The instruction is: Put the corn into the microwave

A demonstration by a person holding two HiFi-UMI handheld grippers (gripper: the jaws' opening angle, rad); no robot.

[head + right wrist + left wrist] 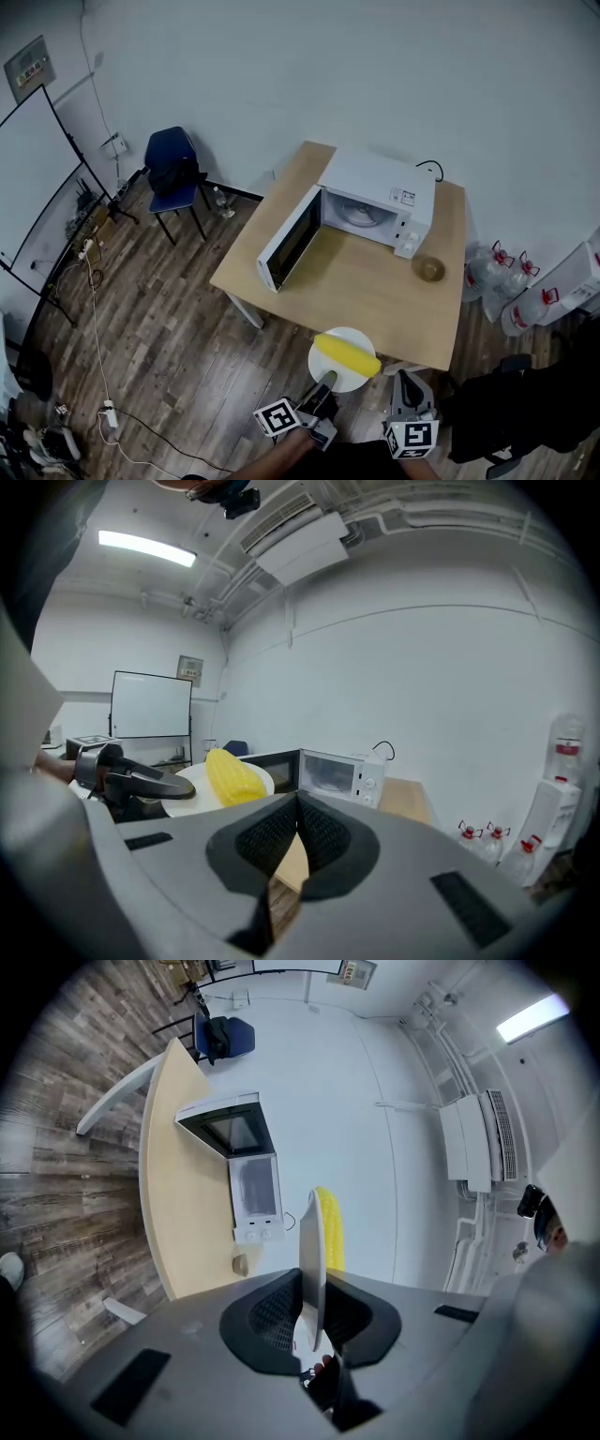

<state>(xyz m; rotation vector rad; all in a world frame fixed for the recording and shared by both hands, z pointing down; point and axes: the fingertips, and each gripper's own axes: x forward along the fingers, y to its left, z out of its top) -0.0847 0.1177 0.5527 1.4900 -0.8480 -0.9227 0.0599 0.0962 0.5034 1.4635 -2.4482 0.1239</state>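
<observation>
A yellow corn cob (347, 356) lies on a white plate (349, 336) held just off the near edge of the wooden table (375, 300). My left gripper (325, 378) is shut on the plate's near rim. In the left gripper view the plate (309, 1260) stands edge-on between the jaws with the corn (328, 1227) beside it. The white microwave (380, 197) stands at the table's far side, its door (289, 239) swung open to the left. My right gripper (405, 382) is to the right of the plate, shut and holding nothing. The right gripper view shows the corn (234, 775) and the microwave (342, 772).
A small brown bowl (429, 269) sits on the table in front of the microwave's right end. A blue chair (173, 169) stands at the far left, a whiteboard (37, 187) further left, and water bottles (506, 277) right of the table. Cables run over the wooden floor.
</observation>
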